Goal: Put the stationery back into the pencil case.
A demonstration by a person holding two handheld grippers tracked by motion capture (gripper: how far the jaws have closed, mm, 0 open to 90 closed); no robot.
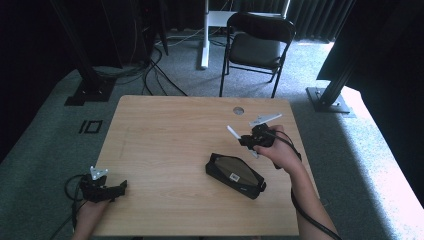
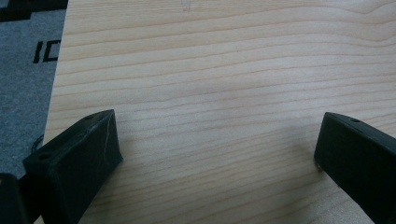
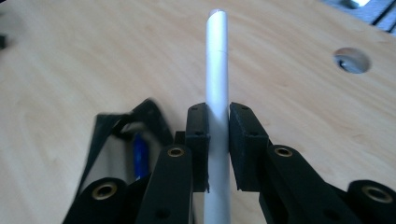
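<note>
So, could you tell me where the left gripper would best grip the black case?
Take the black case across its narrow width near the left end, coming from above. It lies flat and long on the table, and the left gripper is open, on that side.

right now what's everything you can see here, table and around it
table: 1, light wood, centre of the room, round hole near its far edge
pencil case: 1, black with a clear top, on the table toward the near right, open in the right gripper view with something blue inside
white pen: 1, white, clamped between the right gripper's jaws, above the table
folding chair: 1, black, beyond the table's far edge
cables: several, black, on the grey carpet beyond the table
right gripper: 1, black, shut on the white pen, held over the table's right side
left gripper: 1, black, jaws wide apart with nothing between them, at the table's near left corner
</note>
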